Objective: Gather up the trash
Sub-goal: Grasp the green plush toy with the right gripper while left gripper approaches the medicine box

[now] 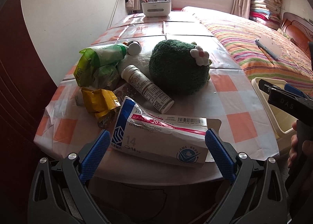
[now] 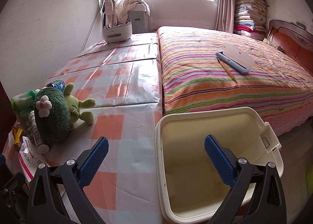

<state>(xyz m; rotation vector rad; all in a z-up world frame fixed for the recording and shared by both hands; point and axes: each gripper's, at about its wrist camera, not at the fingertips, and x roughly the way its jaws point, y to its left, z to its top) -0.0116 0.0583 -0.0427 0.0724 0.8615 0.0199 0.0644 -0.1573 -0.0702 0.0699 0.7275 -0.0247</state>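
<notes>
Now the left gripper [image 1: 157, 141] hangs spread wide around a crumpled pill box [image 1: 160, 137] at the near edge of the checked desk [image 1: 230, 94], its blue pads beside the box's two ends. Just behind the box lie a white bottle [image 1: 146, 88], a yellow wrapper [image 1: 99, 102], green wrappers [image 1: 99, 65] and a green plush toy [image 1: 178, 67]. Right of the box, the right gripper [image 2: 156, 157] is also spread, empty, over the rim of a cream bin [image 2: 273, 145].
</notes>
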